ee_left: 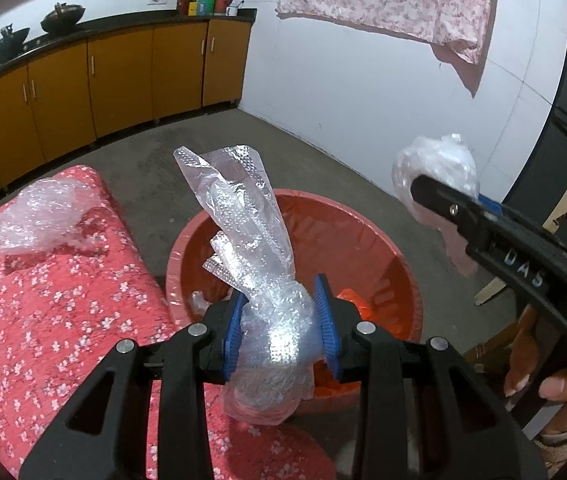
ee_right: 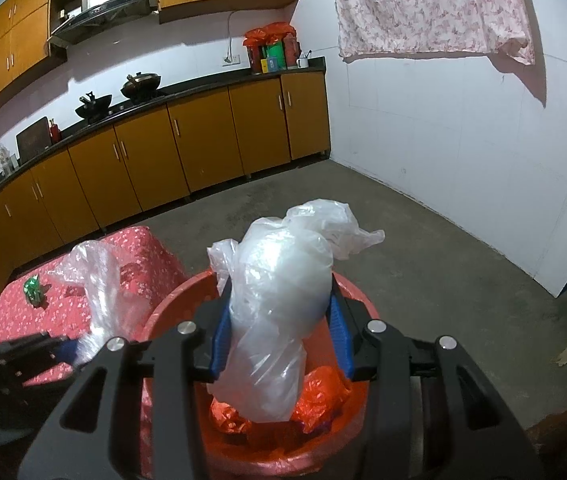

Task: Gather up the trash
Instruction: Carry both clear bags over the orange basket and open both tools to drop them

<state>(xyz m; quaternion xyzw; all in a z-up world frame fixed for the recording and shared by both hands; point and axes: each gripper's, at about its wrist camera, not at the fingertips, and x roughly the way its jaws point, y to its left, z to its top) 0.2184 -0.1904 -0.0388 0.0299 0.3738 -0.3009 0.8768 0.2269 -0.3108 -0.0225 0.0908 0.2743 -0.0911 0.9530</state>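
My left gripper [ee_left: 281, 326] is shut on a strip of clear bubble wrap [ee_left: 243, 220] that sticks up between its blue pads, above the red plastic basin [ee_left: 387, 256]. In the right wrist view my right gripper [ee_right: 281, 332] is shut on a wad of clear plastic bag [ee_right: 283, 280], held over the same red basin [ee_right: 363, 296], which has crumpled red wrappers [ee_right: 319, 396] inside. From the left wrist view that right gripper [ee_left: 435, 184] with its plastic wad [ee_left: 435, 164] hangs to the right of the basin. The left gripper's bubble wrap [ee_right: 99, 280] shows at the left of the right wrist view.
A table under a red flowered cloth [ee_left: 63, 312] stands left of the basin, with more bubble wrap [ee_left: 39, 216] and a green wrapper [ee_right: 33, 290] on it. Orange kitchen cabinets [ee_right: 187, 148] line the back. A pink sheet [ee_right: 431, 4] hangs on the white wall. Bare concrete floor [ee_right: 423, 248] lies beyond.
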